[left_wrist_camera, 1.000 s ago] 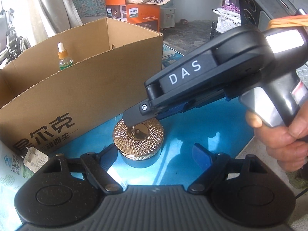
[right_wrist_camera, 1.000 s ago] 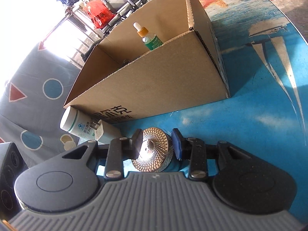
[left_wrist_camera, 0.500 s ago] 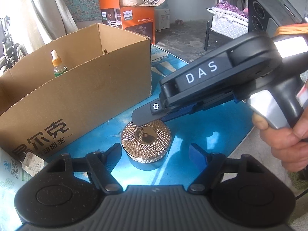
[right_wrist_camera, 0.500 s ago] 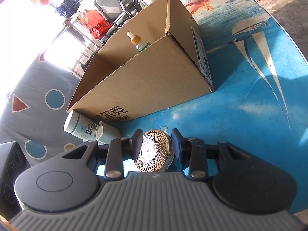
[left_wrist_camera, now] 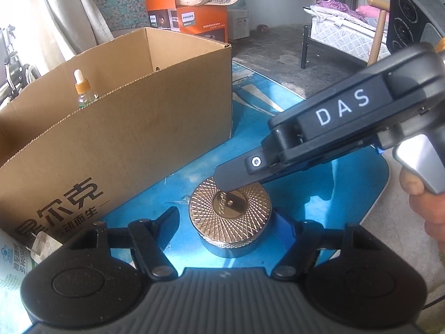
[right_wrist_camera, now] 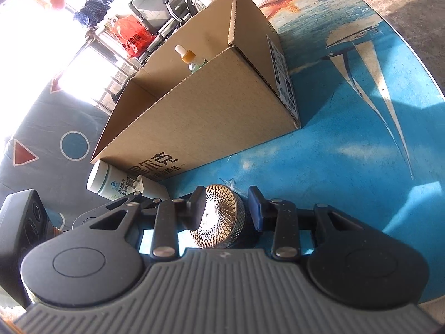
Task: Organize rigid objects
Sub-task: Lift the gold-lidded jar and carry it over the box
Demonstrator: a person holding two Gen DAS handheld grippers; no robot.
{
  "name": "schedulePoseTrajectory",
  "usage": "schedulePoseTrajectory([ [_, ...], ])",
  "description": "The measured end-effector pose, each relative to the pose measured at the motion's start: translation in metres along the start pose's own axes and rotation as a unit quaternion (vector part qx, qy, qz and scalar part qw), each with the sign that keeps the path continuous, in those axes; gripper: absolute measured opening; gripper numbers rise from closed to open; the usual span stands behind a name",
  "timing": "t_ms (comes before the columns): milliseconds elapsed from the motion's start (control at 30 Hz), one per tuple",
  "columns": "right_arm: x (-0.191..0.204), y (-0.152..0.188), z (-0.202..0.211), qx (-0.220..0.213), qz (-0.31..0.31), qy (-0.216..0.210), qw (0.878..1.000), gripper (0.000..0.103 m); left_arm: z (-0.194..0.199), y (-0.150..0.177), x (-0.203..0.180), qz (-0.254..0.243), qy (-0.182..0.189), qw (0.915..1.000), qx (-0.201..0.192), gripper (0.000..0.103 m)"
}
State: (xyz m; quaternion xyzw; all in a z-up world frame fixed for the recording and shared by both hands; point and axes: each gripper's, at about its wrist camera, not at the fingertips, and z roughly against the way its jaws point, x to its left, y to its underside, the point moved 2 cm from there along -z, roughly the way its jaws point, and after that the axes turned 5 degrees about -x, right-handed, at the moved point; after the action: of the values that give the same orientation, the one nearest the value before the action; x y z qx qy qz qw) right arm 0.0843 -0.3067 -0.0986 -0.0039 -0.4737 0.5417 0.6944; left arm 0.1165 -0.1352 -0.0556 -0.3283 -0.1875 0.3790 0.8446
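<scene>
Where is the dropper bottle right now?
The dropper bottle stands inside the cardboard box, near its far wall, left of centre in the left wrist view.

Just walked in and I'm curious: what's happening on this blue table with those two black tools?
A person is tidying small items into the cardboard box, holding a gripper in each hand. Both are working on a round gold-lidded jar that sits on the blue table. The right gripper straddles it, though I can't tell whether it squeezes. The left gripper has just been closing around it, not yet touching. A dropper bottle already stands in the box; a white bottle lies outside.
</scene>
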Motion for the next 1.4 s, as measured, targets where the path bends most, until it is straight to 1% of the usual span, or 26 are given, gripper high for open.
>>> schedulePoseTrajectory([
  [200,0.002,0.0,-0.005,0.007,0.002,0.004,1.0,0.033,-0.008,-0.001,0.005,0.006,0.007,0.9999,-0.005,0.069],
  [467,0.002,0.001,-0.01,0.007,0.003,0.002,1.0,0.034,-0.011,0.0,0.003,0.002,0.014,0.9998,-0.012,0.059],
  [700,0.002,0.001,-0.01,0.008,0.008,-0.001,1.0,0.034,-0.012,0.0,0.0,0.003,0.009,0.9999,-0.013,0.059],
  [900,0.0,0.001,-0.01,0.011,0.008,-0.004,1.0,0.035,-0.016,0.0,-0.001,0.0,0.005,1.0,-0.005,0.059],
  [1133,-0.003,0.003,-0.012,0.014,0.0,-0.011,1.0,0.039,-0.02,-0.002,0.001,0.006,0.004,1.0,0.002,0.059],
  [1400,-0.002,0.004,-0.013,0.013,0.003,-0.011,1.0,0.04,-0.019,-0.002,0.001,0.011,0.002,0.9999,0.0,0.058],
])
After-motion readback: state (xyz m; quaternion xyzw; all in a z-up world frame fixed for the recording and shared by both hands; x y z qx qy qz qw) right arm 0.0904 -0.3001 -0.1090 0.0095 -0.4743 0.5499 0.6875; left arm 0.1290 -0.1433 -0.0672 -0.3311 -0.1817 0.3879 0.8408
